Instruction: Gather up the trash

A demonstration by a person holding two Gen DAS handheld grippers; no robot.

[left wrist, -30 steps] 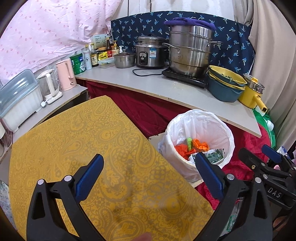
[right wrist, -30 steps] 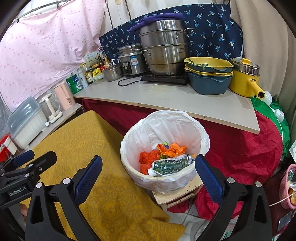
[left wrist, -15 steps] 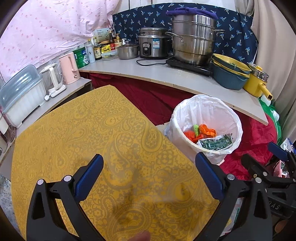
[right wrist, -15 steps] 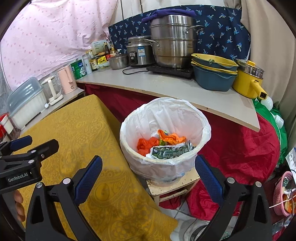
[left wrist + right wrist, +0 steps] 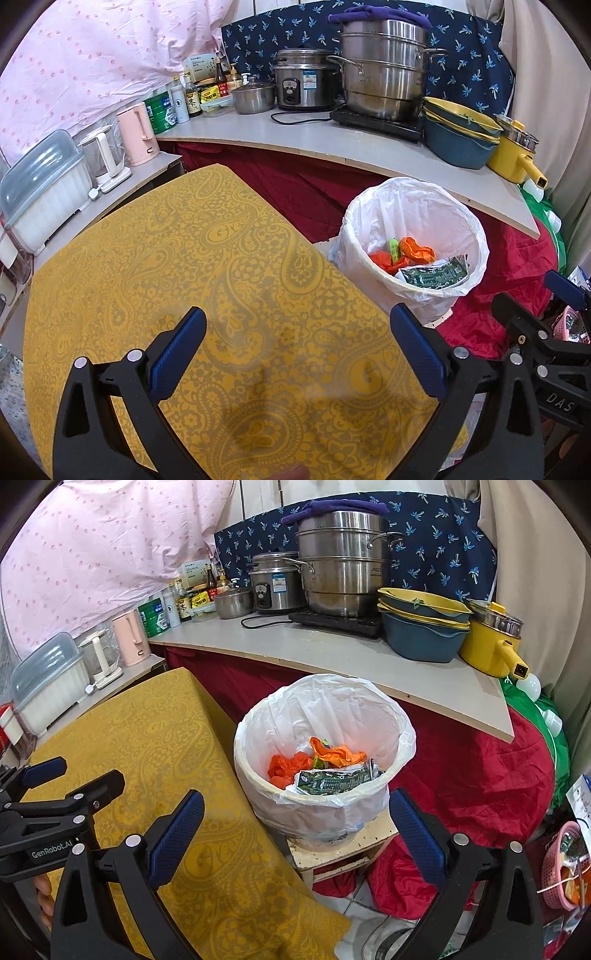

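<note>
Both hand-held grippers are wide apart, empty: left hand-held gripper (image 5: 297,354) over the yellow tabletop (image 5: 166,258), right hand-held gripper (image 5: 295,834) just short of the trash bin (image 5: 325,805) holding wrappers (image 5: 332,779).

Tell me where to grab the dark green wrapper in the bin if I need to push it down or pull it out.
Take the dark green wrapper by its raised crinkled end, coming from straight above with the right gripper. It lies flat on top of the orange trash, near the trash bin rim closest to the camera, so a side approach would probably hit the liner.
</note>
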